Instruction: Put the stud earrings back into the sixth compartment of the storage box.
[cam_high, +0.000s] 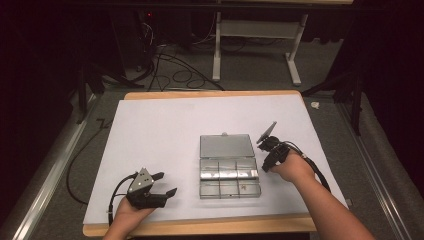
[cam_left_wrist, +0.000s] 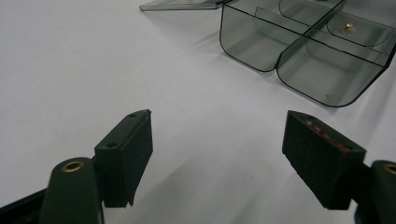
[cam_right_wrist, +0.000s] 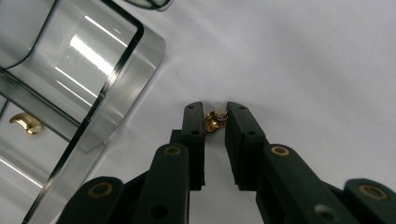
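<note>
Right gripper (cam_right_wrist: 215, 116) pinches a small gold-and-white piece (cam_right_wrist: 214, 117) beside the clear compartment box (cam_right_wrist: 116, 70); left gripper (cam_left_wrist: 217, 140) gapes wide, empty.

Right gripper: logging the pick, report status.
Right gripper shut on small gold-coloured piece with white tip, beside clear plastic compartment box. Left gripper open, holding nothing. Nothing in the way.
</note>
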